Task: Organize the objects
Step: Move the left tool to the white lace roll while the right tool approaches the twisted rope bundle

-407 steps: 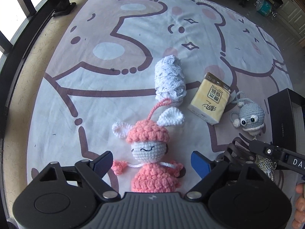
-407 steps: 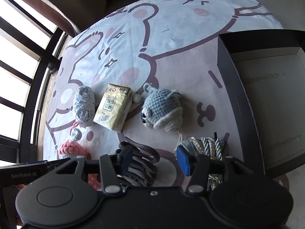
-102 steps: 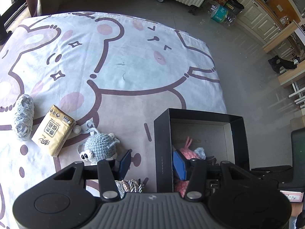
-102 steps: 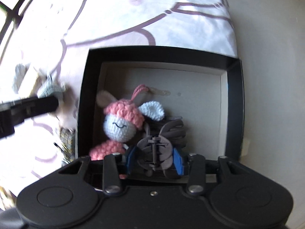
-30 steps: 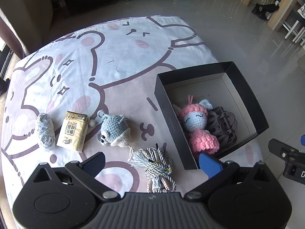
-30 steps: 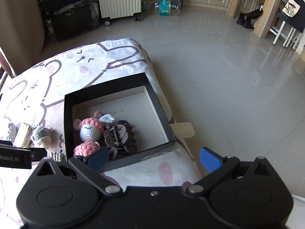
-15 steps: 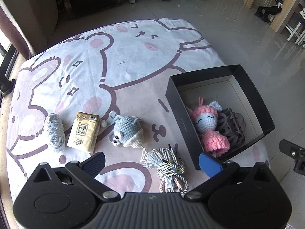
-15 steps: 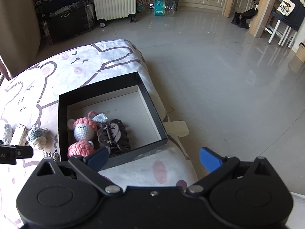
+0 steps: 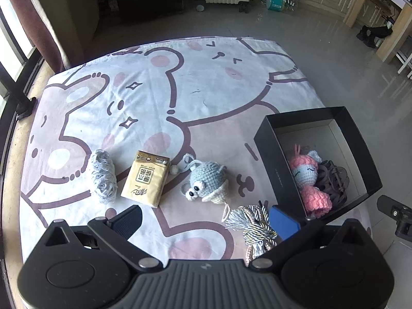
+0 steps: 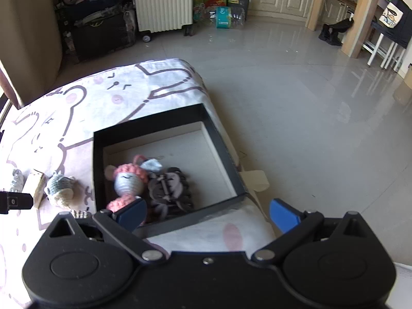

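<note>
Because the pink doll and hair claw already lay in the black box, we held both grippers released, empty, above the blanket's near edge.

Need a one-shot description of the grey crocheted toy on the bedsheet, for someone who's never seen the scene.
Start at the black box near the right edge of the cartoon-bear bedsheet. Just to its left, outside it, lies the grey crocheted toy, between the box and a yellow tissue pack. Unlike the pink doll inside the box, it is grey-blue with two bulging black-and-white eyes, a cream underside and a loop of yarn.
</note>
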